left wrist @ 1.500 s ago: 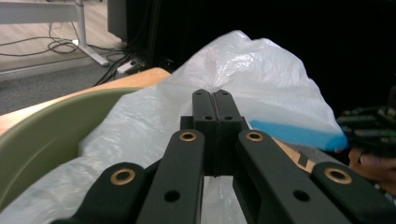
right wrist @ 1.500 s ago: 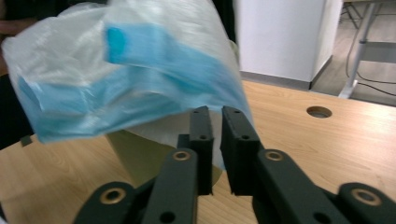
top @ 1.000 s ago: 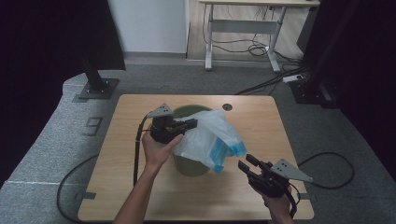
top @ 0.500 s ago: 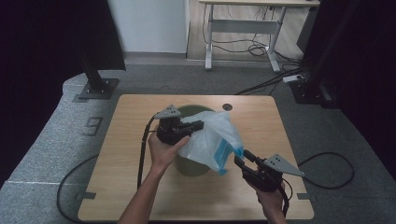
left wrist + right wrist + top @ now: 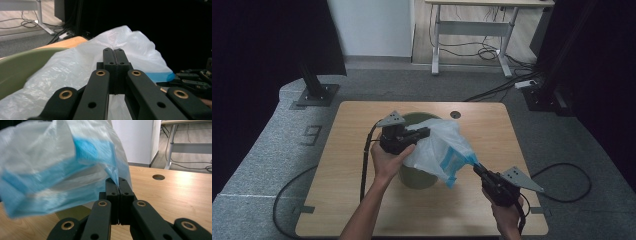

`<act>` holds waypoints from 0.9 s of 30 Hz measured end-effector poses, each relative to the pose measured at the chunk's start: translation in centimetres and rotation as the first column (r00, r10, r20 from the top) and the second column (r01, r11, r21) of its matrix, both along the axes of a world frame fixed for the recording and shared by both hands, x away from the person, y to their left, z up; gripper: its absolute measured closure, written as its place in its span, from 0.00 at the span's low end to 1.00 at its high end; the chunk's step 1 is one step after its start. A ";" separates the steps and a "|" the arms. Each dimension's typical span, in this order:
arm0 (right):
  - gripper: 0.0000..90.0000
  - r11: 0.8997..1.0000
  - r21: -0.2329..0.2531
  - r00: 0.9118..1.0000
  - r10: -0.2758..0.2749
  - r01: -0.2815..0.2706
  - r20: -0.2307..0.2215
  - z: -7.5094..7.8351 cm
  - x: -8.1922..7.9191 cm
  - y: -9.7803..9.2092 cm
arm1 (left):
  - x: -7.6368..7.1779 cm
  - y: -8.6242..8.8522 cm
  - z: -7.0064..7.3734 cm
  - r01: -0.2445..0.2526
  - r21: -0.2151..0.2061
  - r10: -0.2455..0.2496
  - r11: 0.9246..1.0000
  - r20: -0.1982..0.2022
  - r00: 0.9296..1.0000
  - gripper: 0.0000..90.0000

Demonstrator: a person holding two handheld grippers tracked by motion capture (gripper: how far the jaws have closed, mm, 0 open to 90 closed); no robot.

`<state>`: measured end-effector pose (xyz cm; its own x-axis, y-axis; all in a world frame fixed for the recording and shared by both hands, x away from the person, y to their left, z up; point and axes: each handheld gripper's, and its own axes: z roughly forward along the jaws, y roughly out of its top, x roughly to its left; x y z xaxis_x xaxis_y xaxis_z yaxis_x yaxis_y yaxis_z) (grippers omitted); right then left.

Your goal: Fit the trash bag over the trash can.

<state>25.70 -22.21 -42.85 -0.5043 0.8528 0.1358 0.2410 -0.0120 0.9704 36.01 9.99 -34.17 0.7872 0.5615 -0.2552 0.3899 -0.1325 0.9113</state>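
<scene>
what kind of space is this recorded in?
Probably a lab or recording room, not a home: black curtains flank a lone wooden table, metal stand bases sit on grey carpet, and a desk with loose cables stands behind.

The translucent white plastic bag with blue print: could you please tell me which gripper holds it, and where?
Both do. The left gripper is shut on the translucent white plastic bag at its upper edge; the right gripper pinches the opposite, blue-printed edge.

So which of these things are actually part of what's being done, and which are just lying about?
Part of the job:
- plastic bag, stretched between both tools
- green bin beneath it
- left tool, shut on the bag
- right tool, shut on the bag's blue edge

Just about:
- desk behind
- floor cables
- black stand
</scene>
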 end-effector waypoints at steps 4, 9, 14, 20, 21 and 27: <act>0.98 1.000 -0.008 1.000 0.007 -0.007 -0.002 -0.1 0.1 -0.3 | 0.5 0.8 0.1 -0.024 -0.026 0.024 0.999 -0.005 1.000 1.00; 0.98 1.000 -0.018 1.000 0.011 -0.011 0.014 0.2 0.2 -0.8 | 0.8 2.5 0.3 -0.061 -0.037 0.061 0.997 0.002 0.998 1.00; 0.98 0.999 -0.030 0.999 0.023 -0.022 0.029 0.8 0.5 -1.4 | 0.5 4.6 0.7 -0.092 -0.047 0.092 0.995 0.006 0.996 1.00; 0.98 0.999 -0.040 0.999 0.034 -0.032 0.032 0.9 0.6 -1.6 | -0.4 6.5 0.4 -0.101 -0.042 0.101 0.994 0.010 0.995 1.00; 0.98 0.999 -0.040 0.999 0.037 -0.036 0.031 0.9 0.6 -1.6 | -0.5 6.7 0.4 -0.100 -0.032 0.101 0.994 0.011 0.995 1.00; 0.98 0.997 -0.049 0.997 0.063 -0.062 0.033 0.9 0.5 -1.7 | -1.1 7.7 0.0 -0.087 0.001 0.087 0.996 0.011 0.996 1.00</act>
